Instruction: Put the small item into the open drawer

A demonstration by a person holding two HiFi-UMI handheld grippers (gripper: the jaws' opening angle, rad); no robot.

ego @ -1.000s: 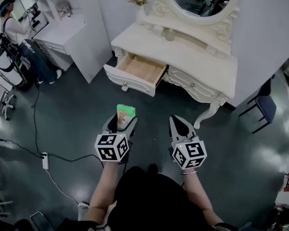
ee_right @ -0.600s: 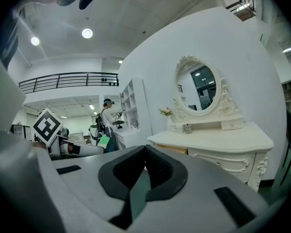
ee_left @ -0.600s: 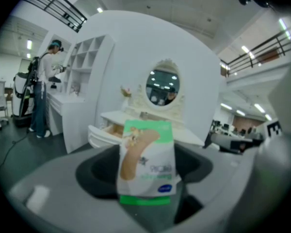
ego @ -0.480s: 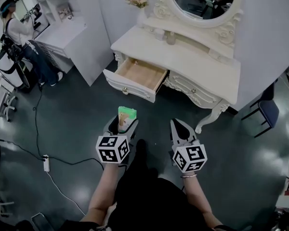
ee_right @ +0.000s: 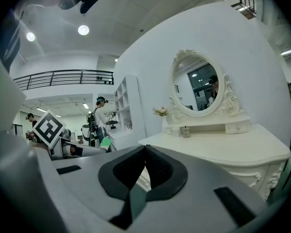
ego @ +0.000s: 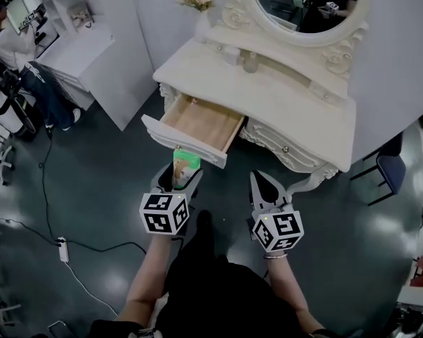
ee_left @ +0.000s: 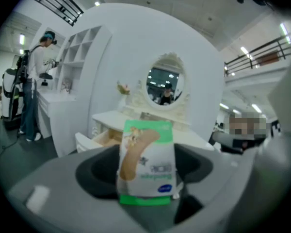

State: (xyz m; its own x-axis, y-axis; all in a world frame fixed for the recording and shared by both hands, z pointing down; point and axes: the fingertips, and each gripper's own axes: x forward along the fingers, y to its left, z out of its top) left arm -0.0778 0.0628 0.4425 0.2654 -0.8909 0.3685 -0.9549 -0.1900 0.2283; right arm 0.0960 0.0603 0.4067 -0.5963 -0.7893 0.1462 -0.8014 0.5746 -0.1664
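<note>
Small item (ee_left: 146,161) — green-and-white plaster packet, print unreadable — in left tongs (ego: 178,177); right tongs (ego: 259,179) tip to tip

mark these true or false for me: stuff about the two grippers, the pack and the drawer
1. The left hand-held gripper grips a green-and-white bandage pack. True.
2. The right hand-held gripper is open. False: its jaws are together with nothing between them.
3. The dressing table has its drawer pulled open. True.
4. The bandage pack lies inside the drawer. False: it is in the left hand-held gripper's jaws, in front of the drawer.
</note>
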